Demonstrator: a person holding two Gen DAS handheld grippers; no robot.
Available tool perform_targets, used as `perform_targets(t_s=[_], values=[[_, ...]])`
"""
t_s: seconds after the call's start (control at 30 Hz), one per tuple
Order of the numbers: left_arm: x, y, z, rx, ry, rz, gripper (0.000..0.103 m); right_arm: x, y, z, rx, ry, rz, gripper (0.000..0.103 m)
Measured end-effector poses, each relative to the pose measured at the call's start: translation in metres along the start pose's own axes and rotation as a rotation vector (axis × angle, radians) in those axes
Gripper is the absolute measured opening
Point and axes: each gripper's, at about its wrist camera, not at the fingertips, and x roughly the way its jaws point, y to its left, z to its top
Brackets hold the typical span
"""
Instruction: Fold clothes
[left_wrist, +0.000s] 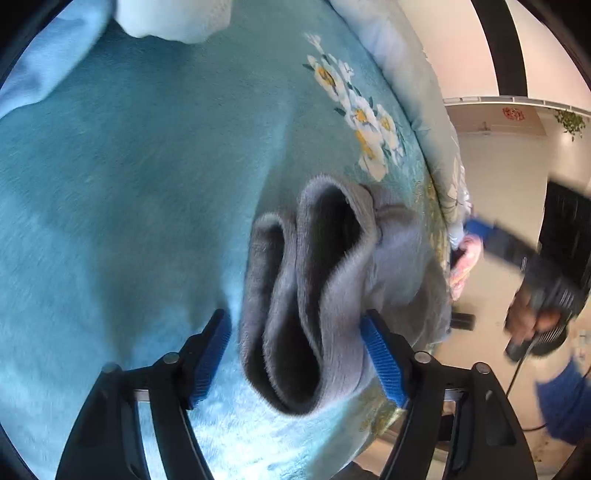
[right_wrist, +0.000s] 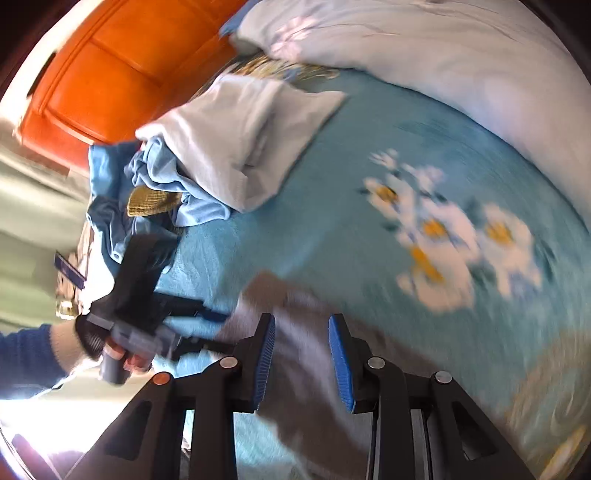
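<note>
I see the teal blanket (left_wrist: 129, 184) spread wide on my left with bare room, while its right edge drops off just past the flower print (left_wrist: 364, 118). At the head end lies a heap of clothes (right_wrist: 192, 184), a white folded piece (right_wrist: 243, 144) on top, beside the orange headboard (right_wrist: 107, 70). The grey fleece garment (left_wrist: 314, 295) lies bunched in folds near that right edge. My left gripper (left_wrist: 295, 354) stands wide apart, the fleece between its blue pads; the right pad seems to brush it, nothing clamped. My right gripper (right_wrist: 301, 358) is partly apart over blurred grey cloth, gripping nothing.
</note>
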Motion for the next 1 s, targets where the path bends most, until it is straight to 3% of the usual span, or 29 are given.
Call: perform_targets(t_s=[0.07,0.2,0.27,0.3,0.33,0.43,0.5,0.53,0.6,0.7,0.9,1.0], values=[[0.0,0.0,0.004,0.007,0.006,-0.038,0.078,-0.011,-0.006,-0.024,0.05,-0.008,-0.015,0.033],[0.002,-0.004,0.004,0.07,0.027,-0.032,0.077,-0.028,-0.02,-0.065,0.147,-0.017,-0.035,0.033],[0.001,-0.005,0.004,0.068,0.026,-0.027,0.066,-0.039,-0.028,-0.085,0.205,-0.032,-0.033,0.033],[-0.001,-0.005,0.005,0.057,0.021,-0.03,0.053,-0.043,-0.032,-0.093,0.232,-0.04,-0.027,0.033],[-0.002,-0.005,0.005,0.048,0.017,-0.029,0.049,-0.047,-0.035,-0.103,0.259,-0.048,-0.022,0.033],[-0.001,-0.007,0.007,0.023,0.018,-0.001,0.046,-0.05,-0.04,-0.126,0.317,-0.06,-0.02,0.033],[0.0,-0.014,0.009,0.017,0.012,0.039,0.038,-0.052,-0.043,-0.139,0.348,-0.065,-0.018,0.033],[0.0,-0.019,0.009,0.027,0.006,0.072,0.024,-0.053,-0.044,-0.145,0.363,-0.068,-0.017,0.033],[-0.006,-0.038,0.011,0.097,-0.009,0.163,0.018,-0.055,-0.047,-0.155,0.391,-0.079,-0.017,0.033],[-0.02,-0.062,0.023,0.186,-0.044,0.236,0.015,-0.064,-0.051,-0.168,0.424,-0.099,-0.019,0.033],[-0.012,-0.059,0.057,0.187,-0.037,0.338,0.014,-0.079,-0.062,-0.2,0.497,-0.137,-0.03,0.033],[-0.009,-0.055,0.063,0.156,-0.04,0.349,0.015,-0.076,-0.061,-0.219,0.527,-0.146,-0.027,0.033]])
